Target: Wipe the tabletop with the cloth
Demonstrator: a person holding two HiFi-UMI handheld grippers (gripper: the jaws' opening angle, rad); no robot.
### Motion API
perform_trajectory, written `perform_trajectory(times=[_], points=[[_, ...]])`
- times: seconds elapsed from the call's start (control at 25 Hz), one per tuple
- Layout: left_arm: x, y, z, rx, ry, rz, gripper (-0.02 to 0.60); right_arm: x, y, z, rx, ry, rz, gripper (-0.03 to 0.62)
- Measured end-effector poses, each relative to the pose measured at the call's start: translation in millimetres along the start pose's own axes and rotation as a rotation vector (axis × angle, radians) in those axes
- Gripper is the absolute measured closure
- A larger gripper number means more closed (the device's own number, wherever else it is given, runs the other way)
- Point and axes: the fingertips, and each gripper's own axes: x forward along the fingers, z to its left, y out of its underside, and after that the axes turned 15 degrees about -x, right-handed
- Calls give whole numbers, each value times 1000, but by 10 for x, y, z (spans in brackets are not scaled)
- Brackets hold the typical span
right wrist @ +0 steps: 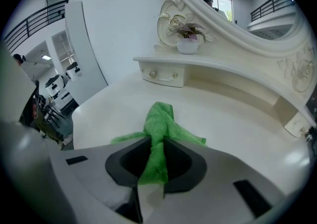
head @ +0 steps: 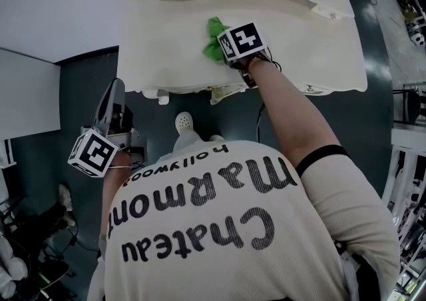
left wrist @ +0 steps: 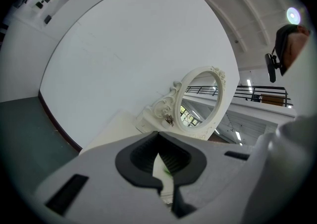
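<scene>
my right claw [right wrist: 154,141] clamps the cloth [right wrist: 161,119] mid tabletop [right wrist: 233,129], left claw [left wrist: 159,136] closed, empty, off the front edge; most wiping looks undone.

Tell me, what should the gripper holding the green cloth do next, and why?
Probably slide the cloth sideways across the tabletop: the right gripper is shut on the cloth, which rests on the tabletop, with bare surface around it.

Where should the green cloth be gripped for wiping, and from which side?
Grip the green cloth by the bunched ridge at its near end, coming from the table's front edge, as the right gripper does. That fold stands thick enough to pinch; the rest lies spread on the tabletop ahead.
</scene>
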Motion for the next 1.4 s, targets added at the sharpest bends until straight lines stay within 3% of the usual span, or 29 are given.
perform_trajectory(times=[0.12, 0.68, 1.04, 1.4], points=[[-20, -4, -64, -21, 28, -14, 574, -26, 31, -25, 8, 6, -1, 502], [-214, 0, 50, -6, -23, -28, 574, -108, 183, -130, 35, 26, 3, 502], [-252, 19, 17, 17, -13, -23, 574, -187, 288, -182, 57, 39, 0, 502], [-248, 50, -20, -27, 7, -28, 574, -245, 379, -234, 80, 50, -6, 502]])
